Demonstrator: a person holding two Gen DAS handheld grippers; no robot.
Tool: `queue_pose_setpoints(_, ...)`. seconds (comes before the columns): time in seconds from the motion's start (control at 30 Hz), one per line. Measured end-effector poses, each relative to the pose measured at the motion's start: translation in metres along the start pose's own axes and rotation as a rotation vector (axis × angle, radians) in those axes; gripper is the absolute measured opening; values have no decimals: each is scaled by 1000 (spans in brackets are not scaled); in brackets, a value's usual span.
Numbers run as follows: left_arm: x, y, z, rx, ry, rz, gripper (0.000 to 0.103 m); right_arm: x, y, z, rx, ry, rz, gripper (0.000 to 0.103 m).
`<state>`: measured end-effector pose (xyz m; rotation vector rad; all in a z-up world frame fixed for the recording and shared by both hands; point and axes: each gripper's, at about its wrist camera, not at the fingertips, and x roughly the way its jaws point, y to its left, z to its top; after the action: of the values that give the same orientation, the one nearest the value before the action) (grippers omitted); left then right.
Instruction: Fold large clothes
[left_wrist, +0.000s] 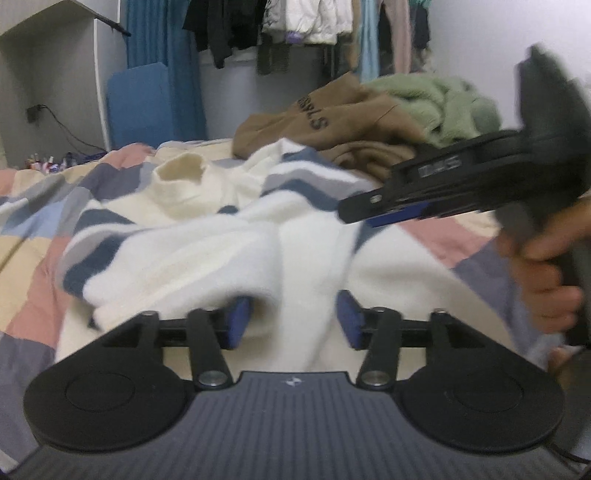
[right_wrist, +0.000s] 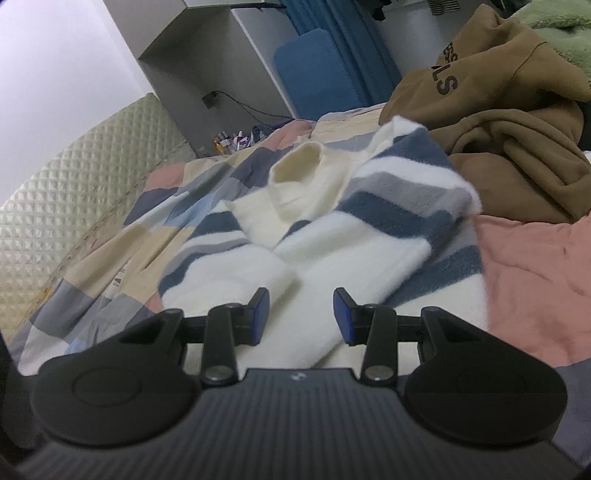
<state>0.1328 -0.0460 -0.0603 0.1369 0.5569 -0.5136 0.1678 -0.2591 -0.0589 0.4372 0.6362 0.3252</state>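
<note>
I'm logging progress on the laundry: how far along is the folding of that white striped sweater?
Done: both sleeves of the striped sweater appear folded in over its body. In hand: nothing; the left gripper and right gripper hover over it with jaws open. Left: folding the body up, then the brown hoodie and green fleece heaped behind.
</note>
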Motion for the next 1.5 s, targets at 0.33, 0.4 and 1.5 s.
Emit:
queue_pose_setpoints(0.33, -45, 77, -13, -344, -101, -1, 59, -1, 39, -4, -83, -7, 92, 42)
queue_pose_setpoints(0.4, -43, 92, -12, -357, -89, 14, 59, 1, 48, -5, -84, -2, 126, 42)
queue_pose_setpoints(1.5, -6, 206, -52, -657, 9, 101, 59, 91, 178, -105, -798, 89, -46, 37)
